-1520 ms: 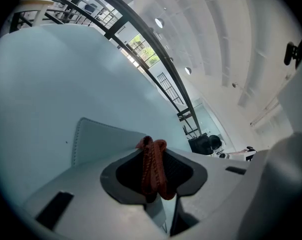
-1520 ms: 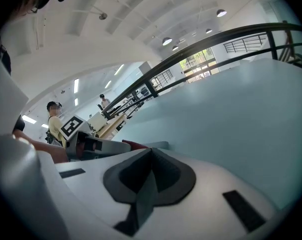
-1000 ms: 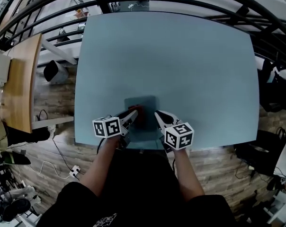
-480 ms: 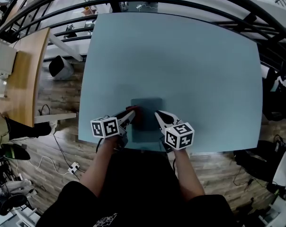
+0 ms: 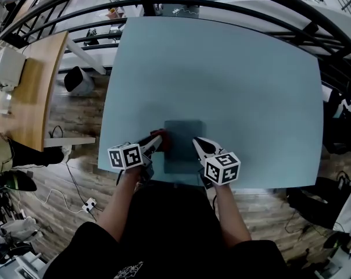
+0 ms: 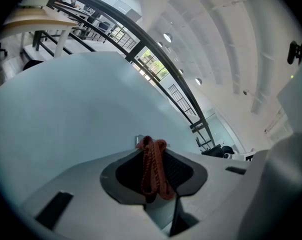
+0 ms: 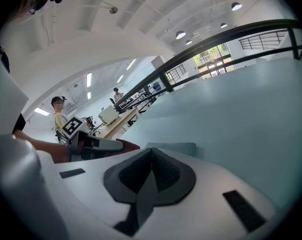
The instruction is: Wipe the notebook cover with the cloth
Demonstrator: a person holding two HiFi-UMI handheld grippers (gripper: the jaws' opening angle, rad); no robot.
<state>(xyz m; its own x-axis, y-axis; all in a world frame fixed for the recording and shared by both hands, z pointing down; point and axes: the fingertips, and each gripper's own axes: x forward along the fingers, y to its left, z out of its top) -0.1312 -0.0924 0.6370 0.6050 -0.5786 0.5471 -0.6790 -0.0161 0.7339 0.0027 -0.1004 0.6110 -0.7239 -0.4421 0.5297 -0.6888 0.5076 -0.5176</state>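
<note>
Left gripper (image 5: 157, 140): jaws clamped on a red cloth (image 6: 152, 159), a knitted or corded weave bunched into a narrow fold that stands up between the dark ribbed pads. Right gripper (image 7: 151, 156): jaws pressed together, nothing between them, tips low over the notebook's right edge. Each gripper has a pale, smooth plastic body and carries a white cube with black square markers. The notebook (image 5: 184, 150) is a flat rectangle with a matte grey-blue cover, close in colour to the table. It lies near the table's front edge, between the two grippers. The cloth sits at the notebook's left edge by the far corner; contact with the cover cannot be confirmed. The table (image 5: 233, 74) is a broad, smooth, pale blue-grey slab. The floor (image 5: 71, 127) is wood plank, with a loose cable lying on it. A wooden desk (image 5: 30, 92) stands to the left, a dark bin (image 5: 76, 80) sits beside the table, and black metal railings (image 5: 76, 4) run behind.
</note>
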